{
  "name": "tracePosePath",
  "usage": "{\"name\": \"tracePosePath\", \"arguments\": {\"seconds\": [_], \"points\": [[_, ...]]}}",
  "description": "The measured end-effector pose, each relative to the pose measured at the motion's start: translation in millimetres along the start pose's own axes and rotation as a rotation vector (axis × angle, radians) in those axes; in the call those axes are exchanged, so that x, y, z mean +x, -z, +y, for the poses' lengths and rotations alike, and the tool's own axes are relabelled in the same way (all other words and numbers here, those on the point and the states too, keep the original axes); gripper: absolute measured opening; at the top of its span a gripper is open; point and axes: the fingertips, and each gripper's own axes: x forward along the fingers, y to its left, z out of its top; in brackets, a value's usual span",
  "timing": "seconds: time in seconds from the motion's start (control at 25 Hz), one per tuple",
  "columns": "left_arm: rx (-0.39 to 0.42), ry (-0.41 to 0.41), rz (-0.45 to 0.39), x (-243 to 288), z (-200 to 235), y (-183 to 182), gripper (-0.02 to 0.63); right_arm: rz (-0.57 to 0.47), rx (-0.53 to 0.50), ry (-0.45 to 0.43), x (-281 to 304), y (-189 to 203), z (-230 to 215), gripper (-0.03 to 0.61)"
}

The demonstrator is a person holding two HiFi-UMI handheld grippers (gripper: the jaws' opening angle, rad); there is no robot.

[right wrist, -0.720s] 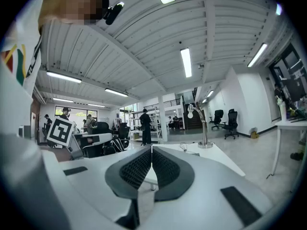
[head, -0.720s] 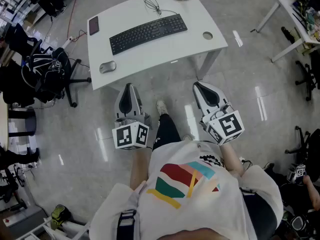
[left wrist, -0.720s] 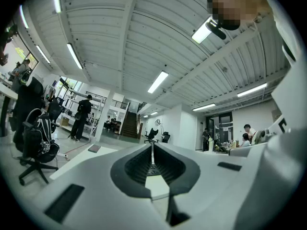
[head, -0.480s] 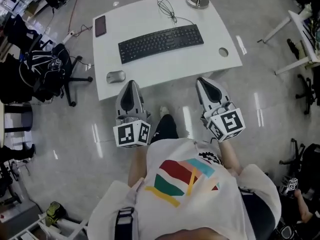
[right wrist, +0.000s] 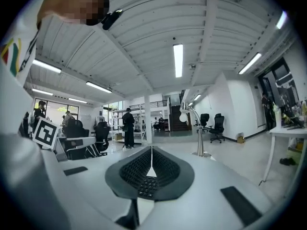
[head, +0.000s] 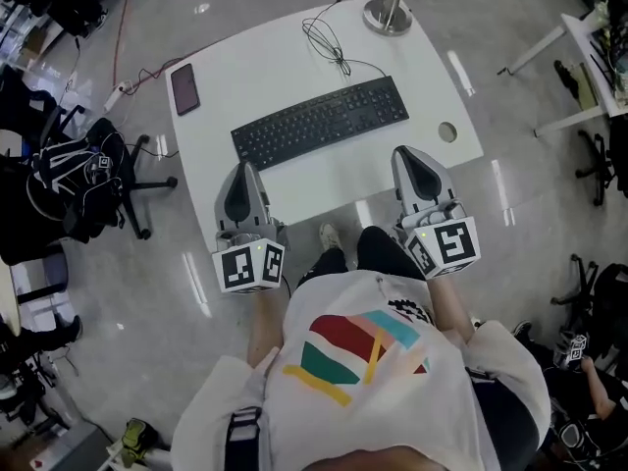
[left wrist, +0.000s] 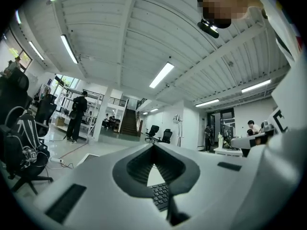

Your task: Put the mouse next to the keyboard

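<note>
A black keyboard [head: 321, 122] lies slantwise across the middle of the white table [head: 285, 57]. No mouse shows in any view; the spot at the table's front left corner is covered by my left gripper [head: 242, 177]. That gripper hangs over the front edge, jaws closed together and empty. My right gripper [head: 410, 160] is over the front right edge, also shut and empty. Through each gripper's lower gap a patch of keyboard keys [left wrist: 160, 195] [right wrist: 146, 186] shows, with the jaw tips [left wrist: 153, 147] [right wrist: 152, 150] meeting above.
A dark phone [head: 184, 88] lies at the table's far left. A lamp base [head: 389, 16] and a thin black cable [head: 329, 42] are at the back, a round cable hole [head: 448, 131] at the right. An office chair with a backpack [head: 74, 180] stands left of the table.
The table has come closer and both grippers now reach over its front edge. The mouse, seen earlier at the front left corner, has gone out of sight under the left gripper.
</note>
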Motion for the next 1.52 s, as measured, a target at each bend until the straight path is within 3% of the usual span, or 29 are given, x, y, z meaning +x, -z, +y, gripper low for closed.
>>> {"name": "tracePosePath", "arguments": {"seconds": [0.2,0.4,0.56,0.72,0.8,0.84,0.88,0.96,1.12,1.2,1.4,1.52], "points": [[0.007,-0.020,0.006,23.7,-19.1,0.2,0.044,0.034,-0.087,-0.032,23.3,-3.0,-24.2,0.012],[0.054,-0.126,0.001,30.3,17.0,-3.6,0.044,0.031,-0.084,-0.168,74.0,-5.7,-0.5,0.011],[0.068,-0.198,-0.005,18.8,31.9,-18.4,0.044,0.000,-0.037,-0.356,96.5,-23.5,30.1,0.011],[0.079,-0.317,0.009,-7.4,52.3,-18.1,0.043,0.058,-0.002,-0.649,116.4,-15.1,87.2,0.012],[0.081,-0.377,0.014,-23.7,73.6,-12.9,0.044,0.094,-0.015,-0.737,132.9,-0.7,123.5,0.048],[0.077,-0.405,0.013,-31.9,82.7,-9.3,0.043,0.109,-0.040,-0.767,140.5,8.6,140.1,0.158],[0.071,-0.431,0.010,-39.6,89.6,-5.7,0.044,0.128,-0.067,-0.797,147.0,19.3,155.3,0.228],[0.063,-0.480,0.008,-55.1,98.8,0.0,0.044,0.182,-0.113,-0.877,155.4,42.4,186.3,0.266],[0.063,-0.565,0.023,-93.9,113.7,3.0,0.044,0.385,-0.152,-1.046,154.4,100.4,259.2,0.277],[0.065,-0.599,0.035,-110.9,118.4,4.6,0.044,0.516,-0.163,-1.098,151.2,136.2,287.5,0.314],[0.048,-0.665,0.056,-146.6,128.2,11.7,0.043,0.700,-0.357,-1.102,153.1,209.5,321.1,0.314],[0.028,-0.701,0.052,-169.7,139.4,13.9,0.044,0.769,-0.383,-1.089,152.3,234.4,336.4,0.314]]}}
